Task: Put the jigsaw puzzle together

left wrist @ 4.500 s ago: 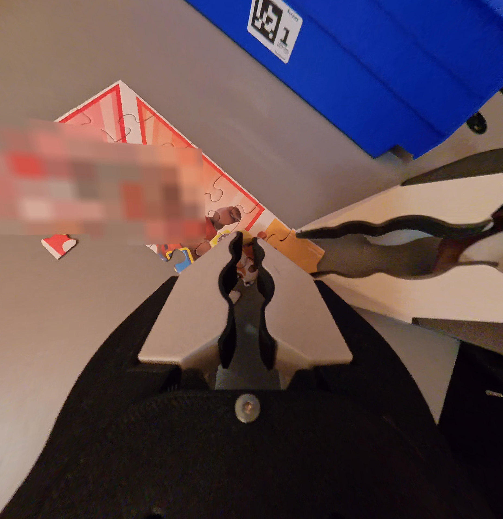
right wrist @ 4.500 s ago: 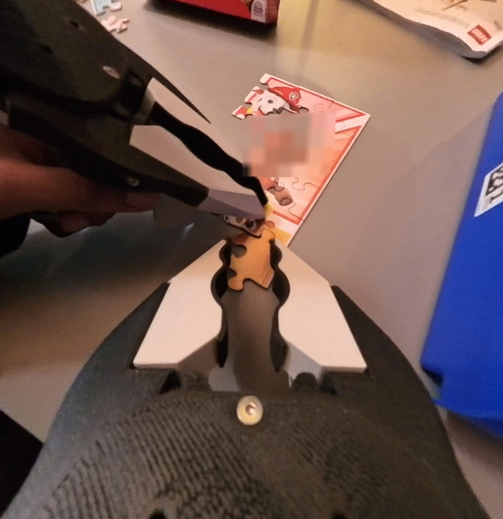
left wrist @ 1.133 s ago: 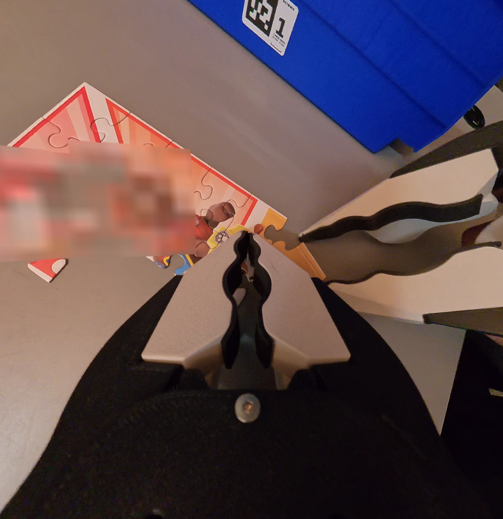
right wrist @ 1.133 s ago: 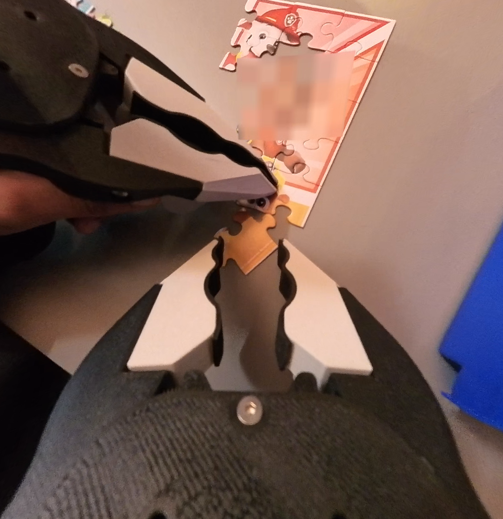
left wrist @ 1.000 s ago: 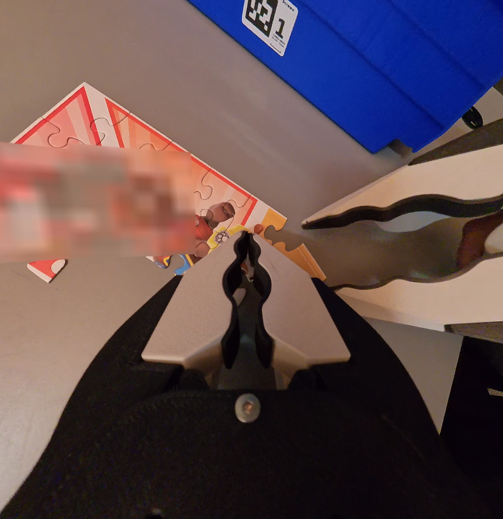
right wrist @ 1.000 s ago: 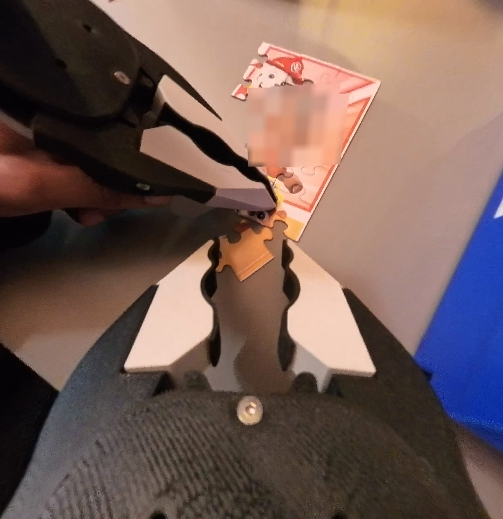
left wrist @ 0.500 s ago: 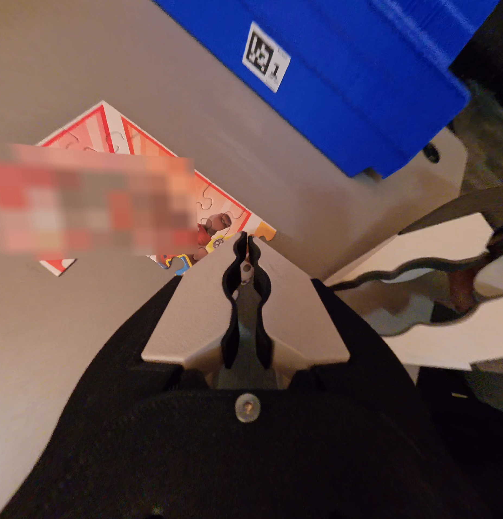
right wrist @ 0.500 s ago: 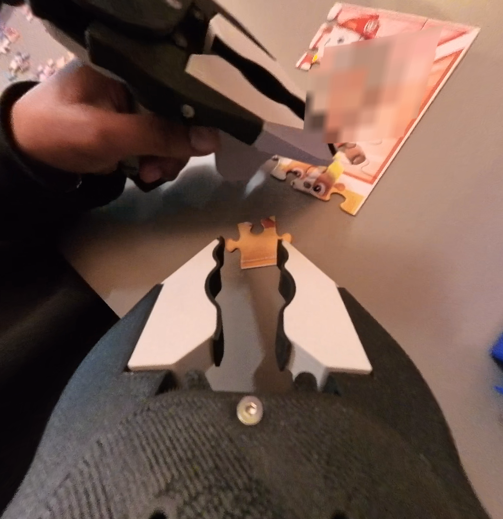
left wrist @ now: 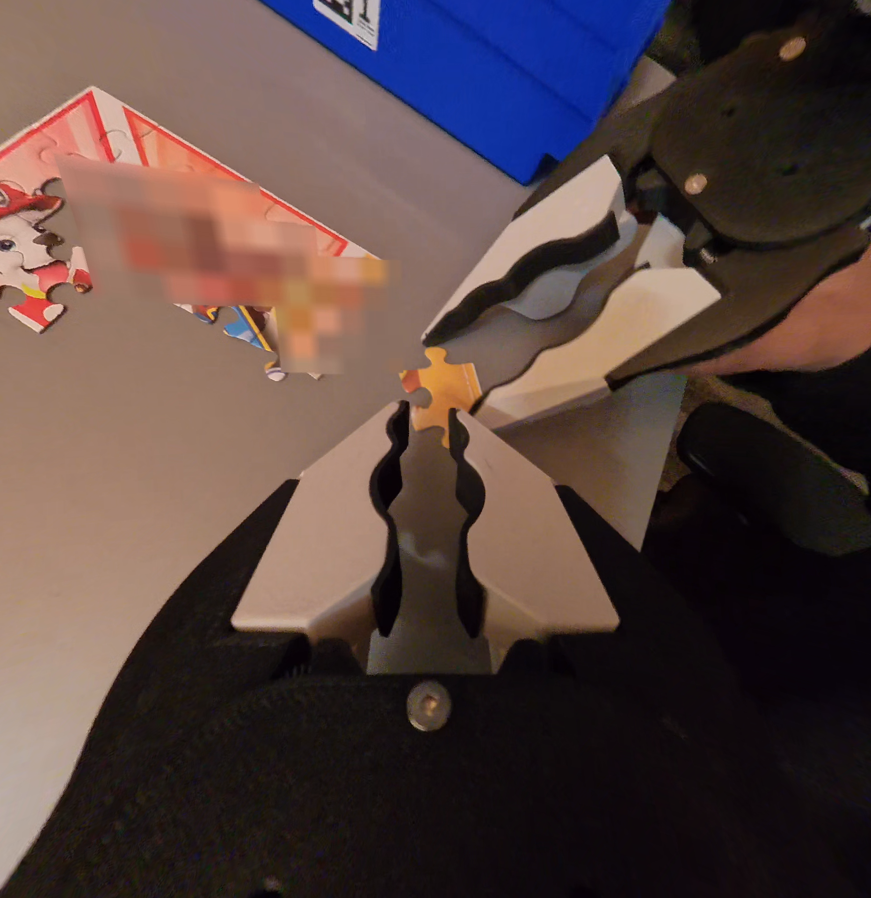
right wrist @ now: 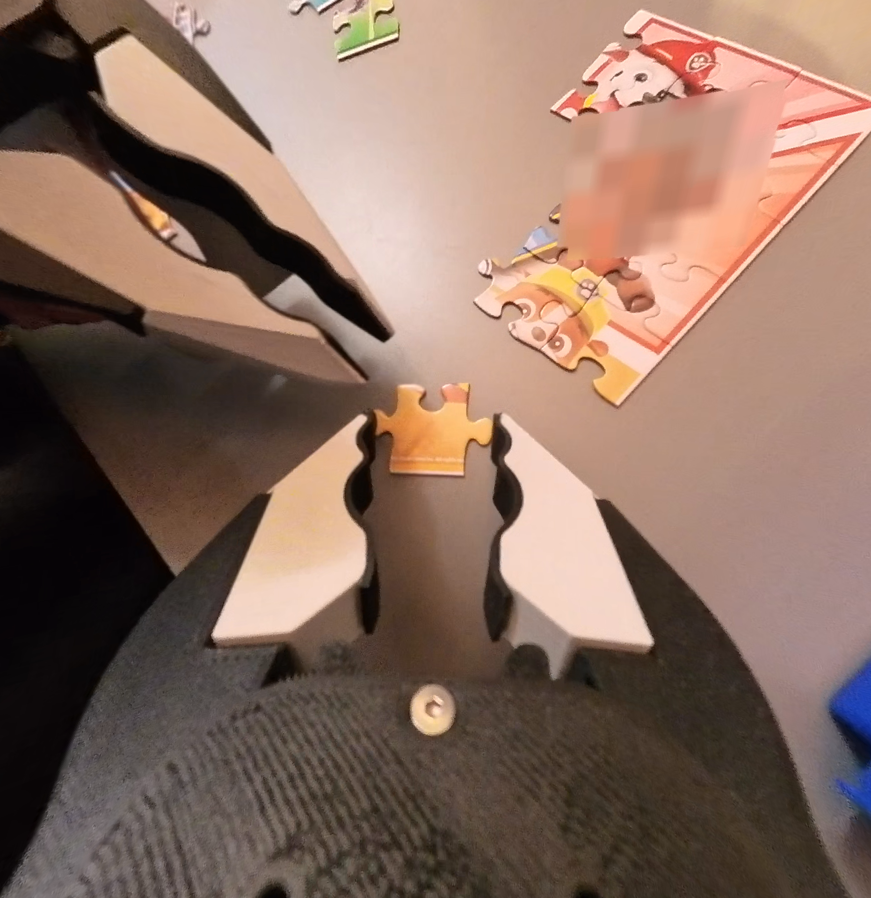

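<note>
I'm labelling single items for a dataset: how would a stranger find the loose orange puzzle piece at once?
Start at the part-built red-bordered puzzle on the grey table. Off its open edge, the orange puzzle piece lies flat and alone between the right gripper's open fingertips. Unlike the joined pieces, it is unattached, with one straight striped edge.

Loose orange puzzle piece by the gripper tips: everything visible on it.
The orange piece is one flat jigsaw piece, cardboard by its look, mostly orange-yellow with a brown patch at one corner and a pale stripe along its straight edge. It has knobs and one notch. It lies on the grey table, apart from the puzzle, between the open right gripper's tips; contact unclear. The left gripper is close.
</note>
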